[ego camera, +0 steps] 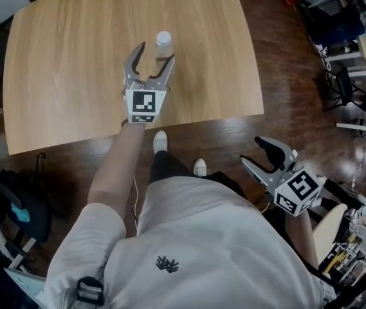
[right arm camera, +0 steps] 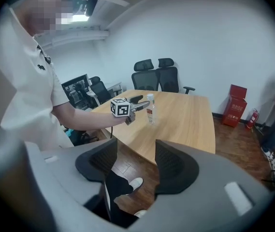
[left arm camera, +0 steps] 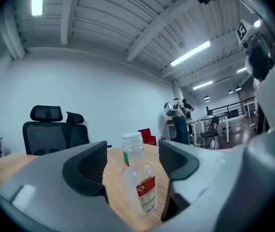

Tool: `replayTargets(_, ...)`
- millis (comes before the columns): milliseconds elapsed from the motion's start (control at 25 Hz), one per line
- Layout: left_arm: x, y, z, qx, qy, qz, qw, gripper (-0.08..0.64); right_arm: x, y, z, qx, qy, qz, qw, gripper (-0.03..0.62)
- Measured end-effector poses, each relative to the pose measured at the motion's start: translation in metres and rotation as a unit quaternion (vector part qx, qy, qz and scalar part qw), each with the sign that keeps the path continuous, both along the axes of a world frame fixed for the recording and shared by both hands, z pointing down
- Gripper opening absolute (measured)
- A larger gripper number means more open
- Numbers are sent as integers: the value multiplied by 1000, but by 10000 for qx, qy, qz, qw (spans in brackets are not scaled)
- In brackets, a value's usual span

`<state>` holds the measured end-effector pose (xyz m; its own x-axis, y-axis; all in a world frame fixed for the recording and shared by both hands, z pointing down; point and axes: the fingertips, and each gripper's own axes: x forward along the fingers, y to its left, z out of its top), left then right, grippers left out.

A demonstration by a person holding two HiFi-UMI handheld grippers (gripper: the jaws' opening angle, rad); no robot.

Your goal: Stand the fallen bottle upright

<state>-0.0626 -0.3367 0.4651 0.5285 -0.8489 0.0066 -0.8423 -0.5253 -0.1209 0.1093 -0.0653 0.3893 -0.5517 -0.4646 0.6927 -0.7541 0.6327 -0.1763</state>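
A clear plastic bottle (ego camera: 163,44) with a white cap and a red label stands upright on the wooden table (ego camera: 73,56), near its front edge. My left gripper (ego camera: 151,59) is open just in front of it, its fingertips level with the bottle's sides. In the left gripper view the bottle (left arm camera: 138,178) stands in the gap of the left gripper (left arm camera: 134,161), and no pad visibly touches it. The right gripper (ego camera: 260,154) hangs open and empty over the floor, off the table's right corner. From the right gripper (right arm camera: 136,166) view, the bottle (right arm camera: 151,111) and left gripper (right arm camera: 143,102) show far off.
Black office chairs (right arm camera: 156,76) stand behind the table's far side. A red box (right arm camera: 237,103) sits by the wall. The person's shoes (ego camera: 160,140) are on the dark wood floor below the table edge. Desks and clutter (ego camera: 350,56) fill the right side.
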Motion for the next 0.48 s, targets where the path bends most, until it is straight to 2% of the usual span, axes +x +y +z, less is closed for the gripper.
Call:
replayTargets(160,-12,53,-22,-83,-232,-80,9997,322,11,11,0,370,-192,-133,9990,250)
replayTargets(360,6,171,-46,-337,-227,85,9991,305,49,54,6,912,-408,-443,9940,250)
replayTargets(480,11,244,-62,-579,-114,-90,9982,281,70,79,21,1164,-655,-736,9883,250)
